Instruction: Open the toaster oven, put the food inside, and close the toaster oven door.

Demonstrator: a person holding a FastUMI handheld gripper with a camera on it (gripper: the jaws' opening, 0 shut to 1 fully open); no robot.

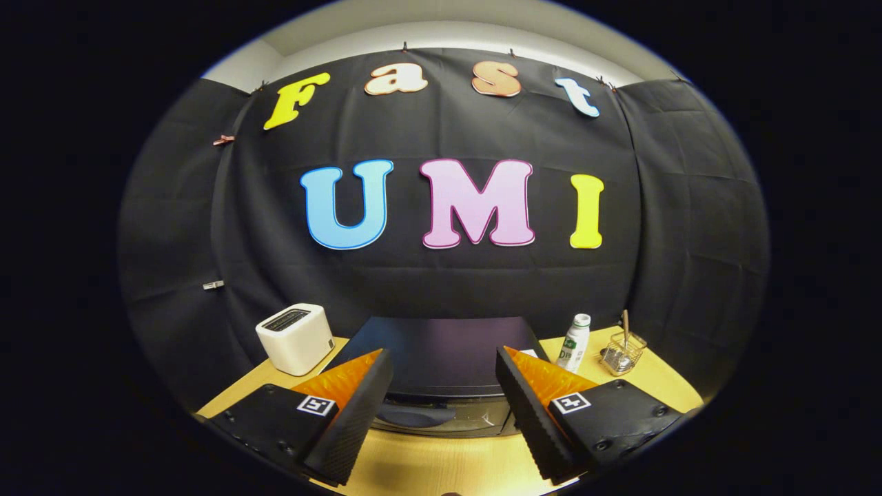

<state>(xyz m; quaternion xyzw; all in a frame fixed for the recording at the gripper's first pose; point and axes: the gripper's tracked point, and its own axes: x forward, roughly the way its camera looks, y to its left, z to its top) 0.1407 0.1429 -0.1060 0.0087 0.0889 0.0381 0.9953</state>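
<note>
Toaster oven point(441, 368) sits low in the centre of the frame, its dark top and the upper part of its glass door with a dark handle showing in the gap between the two fingers. The door looks closed. Nearest the camera, the gripper point(444, 375) has its fingers spread wide apart, one at lower left and one at lower right, and they hold nothing. Both hang over a wooden table point(427, 468), just short of the oven. Farther back at left centre, a white box-shaped appliance point(295, 337) with a dark slot on top stands on the table. At right centre, beside the oven, stand a small white bottle point(575, 342) and a wire basket point(622, 353) with utensils upright in it. Behind everything hangs the black cloth wall point(441, 275).
</note>
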